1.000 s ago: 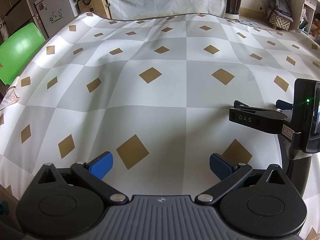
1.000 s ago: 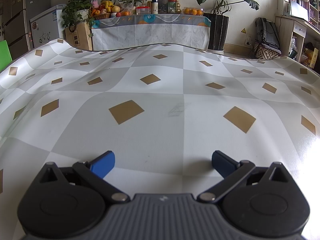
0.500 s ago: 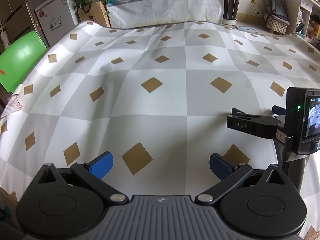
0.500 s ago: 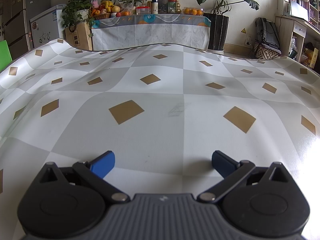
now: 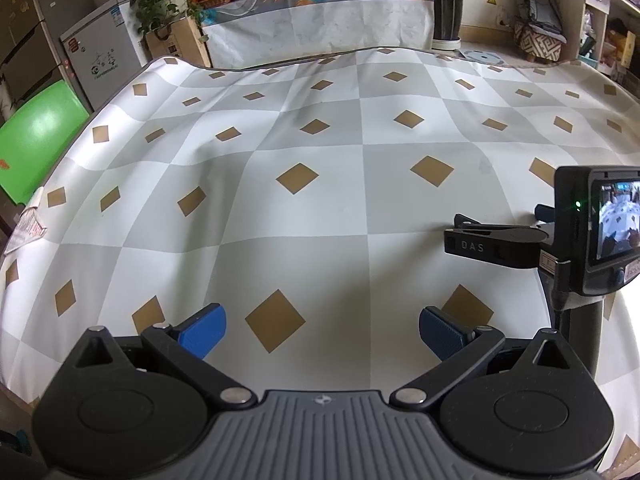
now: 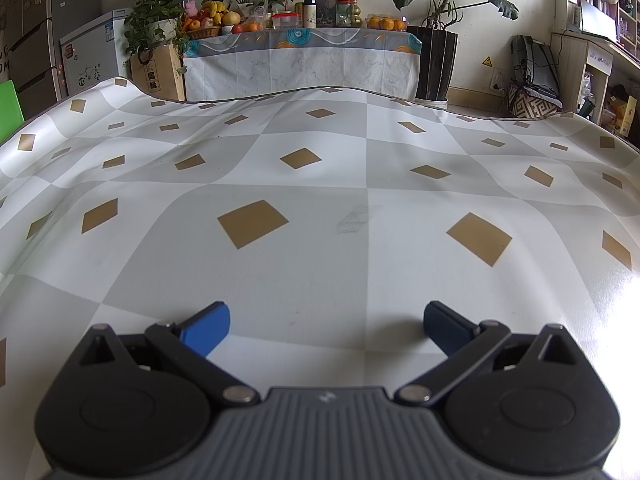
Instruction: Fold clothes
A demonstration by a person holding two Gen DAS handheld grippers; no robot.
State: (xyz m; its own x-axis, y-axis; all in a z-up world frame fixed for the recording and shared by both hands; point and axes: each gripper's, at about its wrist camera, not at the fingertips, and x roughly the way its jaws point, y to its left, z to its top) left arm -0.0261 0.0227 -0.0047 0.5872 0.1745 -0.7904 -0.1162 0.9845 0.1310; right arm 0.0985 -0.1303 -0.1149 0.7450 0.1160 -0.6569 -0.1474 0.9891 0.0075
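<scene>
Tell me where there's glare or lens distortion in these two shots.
Right wrist view: strong glare washes out the tablecloth at its lower right edge. Left wrist view: evenly lit, milder brightness at far right. Both views: fisheye bends the cloth's far edge; nothing blurred.

**Around the work surface**

A grey-and-white checked tablecloth [image 6: 320,248] with tan diamonds covers the table; beyond it, a side table [image 6: 300,60] carries fruit, jars and bottles; a tall black planter [image 6: 434,64] stands just right of it; a white fridge [image 5: 100,64] and green chair [image 5: 36,136] sit left.
</scene>
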